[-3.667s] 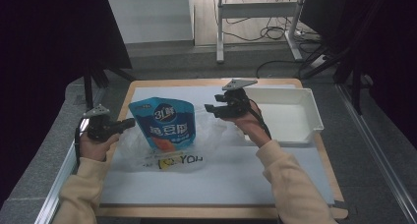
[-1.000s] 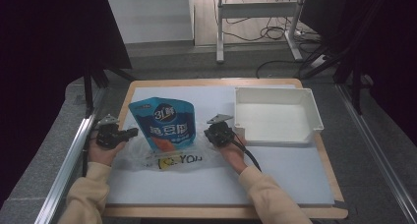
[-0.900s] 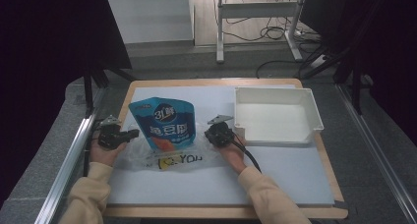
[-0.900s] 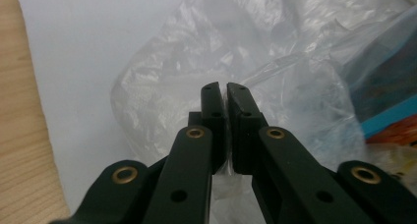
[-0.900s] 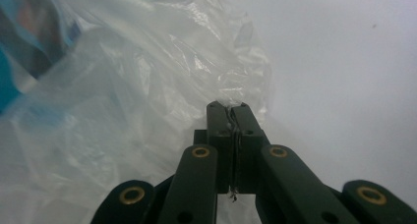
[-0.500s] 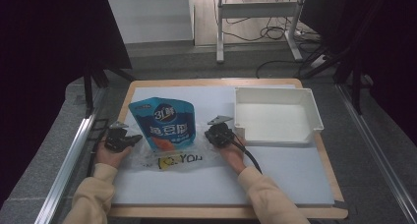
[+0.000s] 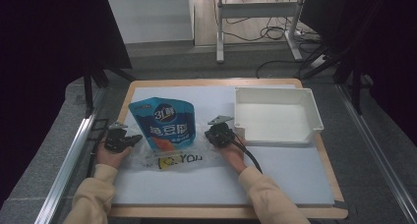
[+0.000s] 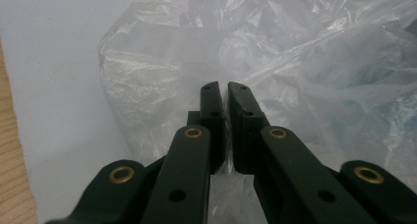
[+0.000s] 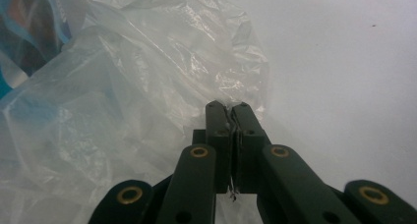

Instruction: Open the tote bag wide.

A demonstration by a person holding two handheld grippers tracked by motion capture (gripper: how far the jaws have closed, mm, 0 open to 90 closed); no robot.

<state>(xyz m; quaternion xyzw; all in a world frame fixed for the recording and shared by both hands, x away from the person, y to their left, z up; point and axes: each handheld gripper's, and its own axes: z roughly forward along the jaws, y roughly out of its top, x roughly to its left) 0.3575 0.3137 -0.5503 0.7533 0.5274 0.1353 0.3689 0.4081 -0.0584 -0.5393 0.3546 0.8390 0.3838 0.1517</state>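
1. The left gripper [image 8: 226, 94], at the left middle of the high view, is pinching the edge of a clear plastic bag [image 8: 275, 52]; its jaws are standing almost together, a thin fold of film between them.
2. The right gripper [image 9: 227, 108], just left of centre in the high view, is clamping the bag's opposite edge, jaws pressed nearly flat on crumpled film.
3. A blue pouch [image 7: 162, 122] is lying partly inside the bag, its long axis running from lower centre toward the upper left of the frame, its top pointing away from the person.
4. A white tray [image 7: 314, 117] is sitting on the white mat [image 7: 290, 180], upper right, just beside the right gripper.
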